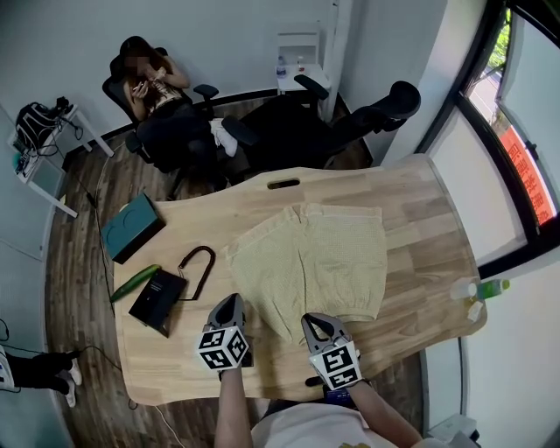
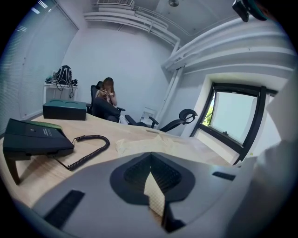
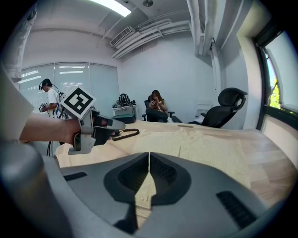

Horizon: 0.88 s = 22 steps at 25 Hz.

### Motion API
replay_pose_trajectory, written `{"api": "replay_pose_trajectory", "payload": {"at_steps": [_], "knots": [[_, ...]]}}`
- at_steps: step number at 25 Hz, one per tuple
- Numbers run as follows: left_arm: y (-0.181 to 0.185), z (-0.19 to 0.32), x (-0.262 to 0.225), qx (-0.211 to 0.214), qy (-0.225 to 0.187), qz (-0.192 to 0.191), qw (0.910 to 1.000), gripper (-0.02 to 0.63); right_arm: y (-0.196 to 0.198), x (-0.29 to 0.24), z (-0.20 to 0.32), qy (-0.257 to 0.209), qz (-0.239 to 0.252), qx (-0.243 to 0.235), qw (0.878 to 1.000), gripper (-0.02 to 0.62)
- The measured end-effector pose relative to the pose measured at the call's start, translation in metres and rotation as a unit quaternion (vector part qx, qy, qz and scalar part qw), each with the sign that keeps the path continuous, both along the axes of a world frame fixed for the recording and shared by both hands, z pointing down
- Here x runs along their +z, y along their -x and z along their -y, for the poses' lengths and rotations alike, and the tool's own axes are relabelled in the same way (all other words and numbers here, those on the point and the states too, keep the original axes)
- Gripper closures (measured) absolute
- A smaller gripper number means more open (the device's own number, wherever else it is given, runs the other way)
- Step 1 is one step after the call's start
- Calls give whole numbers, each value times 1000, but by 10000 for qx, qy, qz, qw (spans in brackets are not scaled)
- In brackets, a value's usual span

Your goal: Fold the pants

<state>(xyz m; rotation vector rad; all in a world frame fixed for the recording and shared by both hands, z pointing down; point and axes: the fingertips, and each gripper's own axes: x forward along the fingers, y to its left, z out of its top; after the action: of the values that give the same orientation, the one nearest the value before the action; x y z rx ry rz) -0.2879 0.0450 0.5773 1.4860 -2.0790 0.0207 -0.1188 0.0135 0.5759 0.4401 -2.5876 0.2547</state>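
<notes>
Left of the pants (image 1: 311,262) lie a phone (image 1: 159,300) and cord (image 1: 199,248); left gripper (image 1: 234,300) and right gripper (image 1: 317,320) have jaws together.

Pale walls (image 1: 227,44), dark wood-plank floor (image 1: 79,289); big light-wood table (image 1: 420,219) w/ handle slot (image 1: 283,184) at far edge. Black office chairs (image 1: 385,109) behind it (one occupied), small white side table (image 1: 293,80) in corner. Dark-framed windows (image 1: 516,131) at right of head view, daylight coming in; ceiling strip light (image 3: 114,7) on.
</notes>
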Motion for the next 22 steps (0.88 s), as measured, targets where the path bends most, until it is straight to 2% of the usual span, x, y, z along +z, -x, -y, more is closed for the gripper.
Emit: {"api": "replay_pose_trajectory", "payload": {"at_steps": [9, 16, 20, 22], "knots": [[6, 3, 32, -77, 285, -338, 9990, 598, 10, 20, -17, 367, -73, -406, 9985, 576], [15, 5, 46, -53, 527, -332, 9980, 598, 18, 39, -41, 797, -156, -939, 9923, 463], [16, 7, 56, 6, 641, -518, 9966, 595, 22, 54, -53, 798, -384, -1253, 9882, 422], [15, 11, 64, 48, 684, -689, 9953, 551, 23, 61, -56, 699, -467, -1408, 9865, 422]]}}
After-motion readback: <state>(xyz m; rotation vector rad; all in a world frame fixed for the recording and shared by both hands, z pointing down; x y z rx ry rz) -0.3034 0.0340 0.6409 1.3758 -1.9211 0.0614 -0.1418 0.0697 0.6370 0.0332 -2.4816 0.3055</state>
